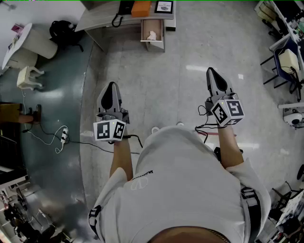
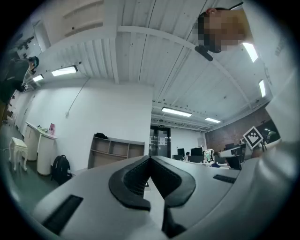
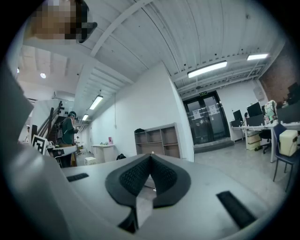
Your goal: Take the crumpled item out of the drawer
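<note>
White crumpled item [image 1: 152, 35] lies inside the open, pulled-out drawer [image 1: 153, 46].

Head view. Far ahead of the left gripper [image 1: 112, 86], an open drawer [image 1: 144, 31] holds a pale crumpled item [image 1: 152, 35], too small to identify. Beyond it, an orange object [image 1: 141, 7] and a framed picture [image 1: 164, 6] are cut by the top edge. Right of the right gripper [image 1: 211, 72], a chair [image 1: 287, 61] runs off-frame. In both gripper views, each tool's body hides the floor ahead.
</note>
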Demonstrator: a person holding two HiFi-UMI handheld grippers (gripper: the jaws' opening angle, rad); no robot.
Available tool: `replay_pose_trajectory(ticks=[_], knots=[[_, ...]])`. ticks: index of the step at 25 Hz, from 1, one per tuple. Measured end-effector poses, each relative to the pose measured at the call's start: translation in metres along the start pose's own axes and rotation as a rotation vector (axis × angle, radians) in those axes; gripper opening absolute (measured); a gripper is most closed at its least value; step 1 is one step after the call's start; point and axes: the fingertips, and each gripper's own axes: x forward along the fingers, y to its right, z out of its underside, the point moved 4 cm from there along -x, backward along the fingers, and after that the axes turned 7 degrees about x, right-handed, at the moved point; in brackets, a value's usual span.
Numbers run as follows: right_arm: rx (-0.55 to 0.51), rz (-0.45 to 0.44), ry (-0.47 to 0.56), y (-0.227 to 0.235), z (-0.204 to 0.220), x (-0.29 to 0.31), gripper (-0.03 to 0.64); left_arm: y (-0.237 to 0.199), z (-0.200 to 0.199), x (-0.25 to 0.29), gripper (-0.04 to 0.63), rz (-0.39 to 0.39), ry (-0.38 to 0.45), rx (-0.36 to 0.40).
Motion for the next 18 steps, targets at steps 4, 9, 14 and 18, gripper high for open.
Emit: replay_pose_trajectory(ticks=[4,9,14,18], knots=[[0.001,-0.001,0.0,0.0,-0.001,0.003,0.0,-0.001,-0.001,0.003,0.0,0.002,0.003,0.002],[-0.002,0.004,0.0,-0.001,-0.003,0.004,0.0,-0.001,-0.002,0.005,0.0,0.007,0.001,0.001],[-0.004,0.013,0.01,-0.012,0.0,0.006,0.002,-0.009,0.003,0.002,0.0,0.021,0.001,-0.004],[-0.003,0.023,0.012,-0.025,0.001,0.01,0.0,-0.02,0.004,-0.001,0.0,0.037,0.004,-0.013]])
